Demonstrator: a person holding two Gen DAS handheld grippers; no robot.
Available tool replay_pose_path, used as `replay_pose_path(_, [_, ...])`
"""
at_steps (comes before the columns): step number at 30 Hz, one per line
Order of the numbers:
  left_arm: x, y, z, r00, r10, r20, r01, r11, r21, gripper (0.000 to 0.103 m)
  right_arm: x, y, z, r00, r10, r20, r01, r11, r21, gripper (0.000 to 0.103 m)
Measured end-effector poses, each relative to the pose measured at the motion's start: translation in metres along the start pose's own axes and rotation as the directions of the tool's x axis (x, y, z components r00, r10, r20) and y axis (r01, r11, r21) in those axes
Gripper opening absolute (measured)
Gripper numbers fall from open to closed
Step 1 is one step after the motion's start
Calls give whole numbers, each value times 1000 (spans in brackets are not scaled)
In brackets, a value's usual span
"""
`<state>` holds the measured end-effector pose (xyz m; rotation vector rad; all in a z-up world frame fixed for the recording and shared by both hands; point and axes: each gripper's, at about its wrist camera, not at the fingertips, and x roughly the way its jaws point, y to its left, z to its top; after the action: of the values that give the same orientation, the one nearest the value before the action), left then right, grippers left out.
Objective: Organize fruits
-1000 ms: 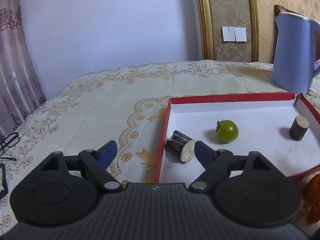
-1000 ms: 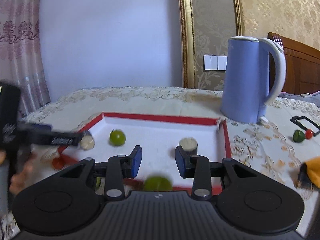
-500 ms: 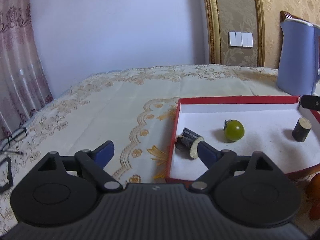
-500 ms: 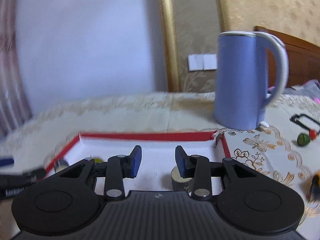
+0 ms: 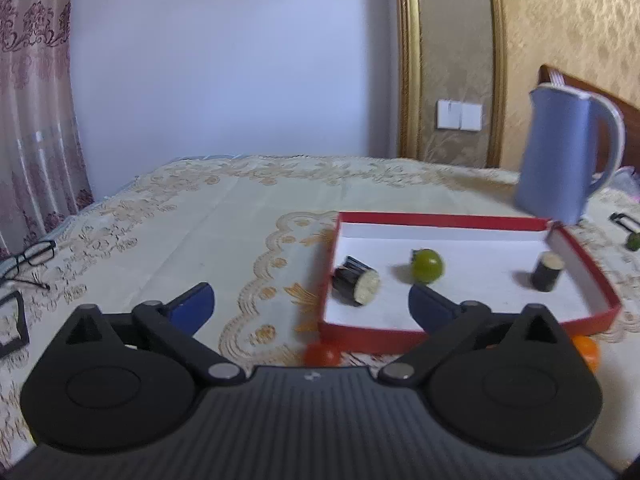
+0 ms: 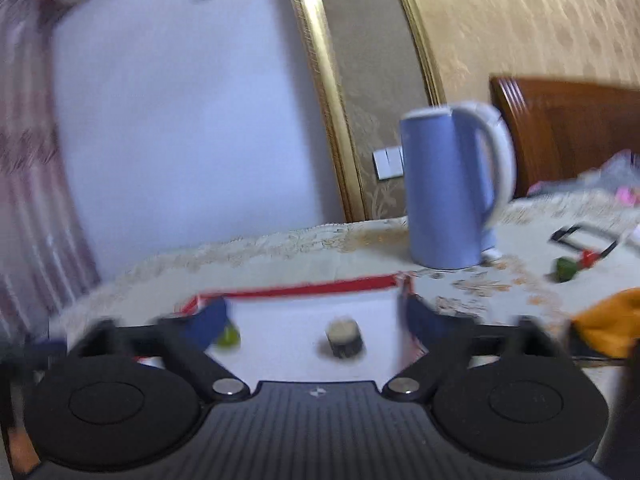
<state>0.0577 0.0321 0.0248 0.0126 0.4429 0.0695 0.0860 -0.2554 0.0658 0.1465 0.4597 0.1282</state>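
Observation:
A red-rimmed white tray [image 5: 440,218] holds a green tomato [image 5: 427,266], a lying dark cut piece [image 5: 355,286] and an upright dark cut piece [image 5: 546,271]. My left gripper [image 5: 311,304] is open and empty, in front of the tray's near left corner. A red tomato [image 5: 320,354] and an orange fruit [image 5: 586,352] lie on the cloth in front of the tray. In the blurred right wrist view my right gripper [image 6: 316,316] is open and empty above the tray [image 6: 300,290], with the upright piece [image 6: 344,338] between its fingers' span and the green tomato [image 6: 229,336] by the left finger.
A blue kettle [image 5: 568,156] stands behind the tray's far right corner; it also shows in the right wrist view [image 6: 452,188]. Glasses [image 5: 32,256] lie at the left table edge. A green and a red small fruit [image 6: 572,266] lie right of the kettle. An orange object [image 6: 608,320] is at right.
My right gripper has opened wide and tilted upward, blurring its view. My left gripper has drawn back from the tray, still open, so the whole tray now shows.

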Motion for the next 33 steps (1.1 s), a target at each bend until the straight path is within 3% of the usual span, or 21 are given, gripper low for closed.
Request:
replay_pose_path(5, [-19,-6,-13,1000,-24,7,24,1000,-2,103,-54,6,-60,986,-144,-83,124,970,-211,102])
replay_pose_path(9, [-24,-11,-18,999,-39,0,39,999,15,103,-71,-7,-85,975,-165,-151,142,978,-155,101])
replay_pose_path(11, [-27,-15,-20,999,-42,3,42,999,31,103,-72,-5,-91,970,-178,-167,149,974,-172,92])
replay_pose_path(13, [-31,-19,-23,999,-37,13,36,998,46,103,-72,-3,-96,967,-164,-195,128,974,-185,59])
replay_pose_path(17, [-32,-22,-26,999,-34,14,33,998,60,103,-67,1,-105,962,-128,-239,83,978,-192,42])
replay_pose_path(19, [-33,-20,-26,999,-36,12,36,998,55,103,-68,2,-104,964,-113,-240,70,981,-183,33])
replay_pose_path(22, [-35,-16,-27,999,-33,19,32,998,52,103,-70,4,-101,964,-143,-224,97,974,-204,33])
replay_pose_path(27, [-35,-12,-27,999,-40,18,39,999,35,103,-60,8,-71,979,-101,-178,59,972,-228,33])
replay_pose_path(33, [-37,-11,-29,998,-56,21,55,997,49,103,29,38,-9,991,-30,-131,-10,955,-295,33])
